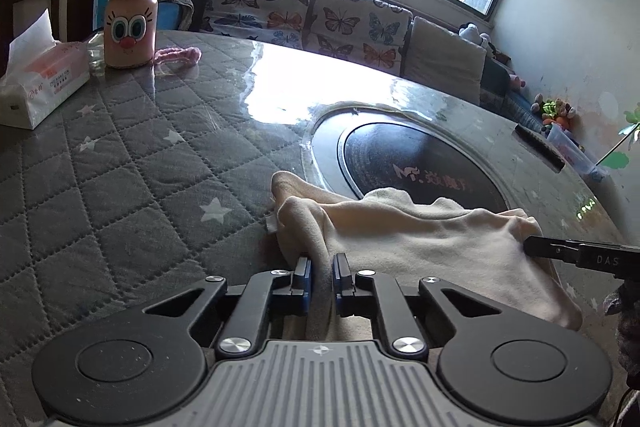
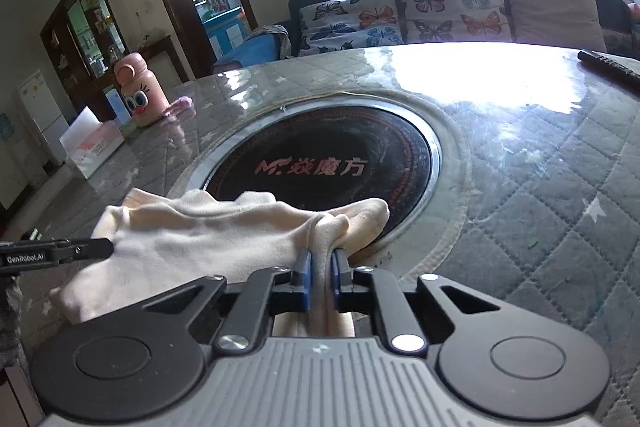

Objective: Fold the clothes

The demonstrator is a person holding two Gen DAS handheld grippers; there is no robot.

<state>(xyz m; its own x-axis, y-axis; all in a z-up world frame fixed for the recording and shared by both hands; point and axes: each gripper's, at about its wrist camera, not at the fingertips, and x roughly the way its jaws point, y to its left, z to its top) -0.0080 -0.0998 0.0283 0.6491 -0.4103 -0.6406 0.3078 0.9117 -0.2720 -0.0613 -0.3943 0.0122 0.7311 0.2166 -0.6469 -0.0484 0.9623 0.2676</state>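
Note:
A cream-coloured garment (image 1: 420, 239) lies bunched at the near edge of the table, partly over the black round cooktop (image 1: 416, 163). My left gripper (image 1: 322, 267) is shut on the garment's left end, with cloth pinched between its blue pads. My right gripper (image 2: 321, 263) is shut on the garment's right end (image 2: 340, 227). The right gripper's fingers show in the left wrist view (image 1: 560, 251), touching the cloth's right edge. The left gripper's fingers show in the right wrist view (image 2: 80, 251) at the cloth's left edge. The cloth (image 2: 200, 231) hangs stretched between the two grippers.
The table (image 1: 120, 167) has a grey quilted star cover under glass. A pink bottle with cartoon eyes (image 1: 130, 17), a tissue box (image 1: 40, 83) and a pink fuzzy band (image 1: 180, 54) stand at the far left. A black remote (image 2: 608, 67) lies far right. A sofa with butterfly cushions (image 2: 440, 7) is behind.

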